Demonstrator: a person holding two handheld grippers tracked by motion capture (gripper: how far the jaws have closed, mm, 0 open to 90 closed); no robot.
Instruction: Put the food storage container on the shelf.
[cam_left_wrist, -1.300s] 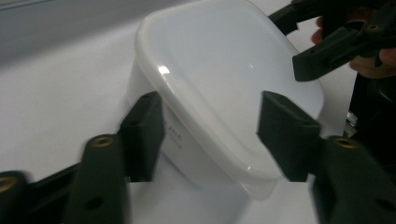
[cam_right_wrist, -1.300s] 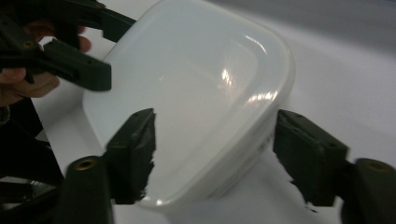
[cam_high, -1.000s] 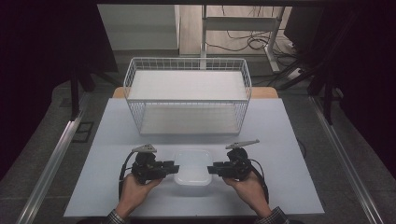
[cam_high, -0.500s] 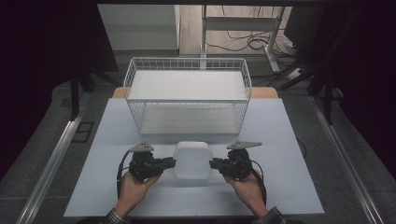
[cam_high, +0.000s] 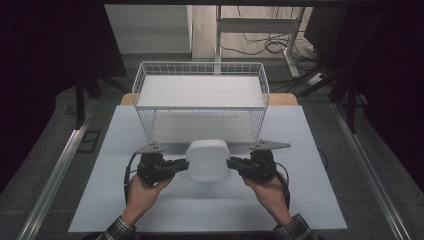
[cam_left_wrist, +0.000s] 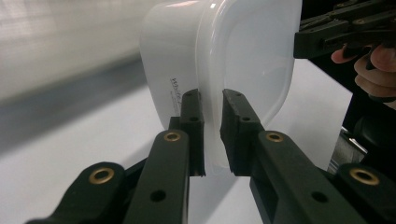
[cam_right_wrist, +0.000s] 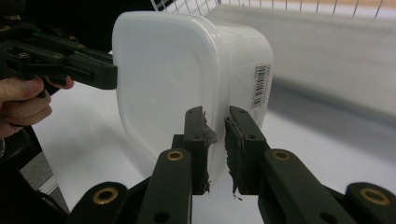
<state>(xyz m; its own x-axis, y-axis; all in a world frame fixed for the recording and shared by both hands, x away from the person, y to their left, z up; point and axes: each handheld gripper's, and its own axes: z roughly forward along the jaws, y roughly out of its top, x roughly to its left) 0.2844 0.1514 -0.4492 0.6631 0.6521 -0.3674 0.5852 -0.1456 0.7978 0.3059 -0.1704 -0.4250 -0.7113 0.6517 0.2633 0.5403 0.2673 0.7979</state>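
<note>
A white plastic food container with its lid on hangs above the table, tipped on its side between both grippers. My left gripper is shut on the lid's rim at the container's left edge; the rim sits pinched between the two black jaws in the left gripper view. My right gripper is shut on the opposite rim, as seen in the right gripper view. The container carries a barcode label on its side wall. The container fills the upper middle of the left gripper view.
A white wire basket stands just behind the container, its front wall close to it. The pale table has free room in front of the hands. A metal rail runs along the left, with cables on the floor behind.
Both grippers have lifted the container off the table and tipped it from flat onto its side, moving it slightly toward the basket.
</note>
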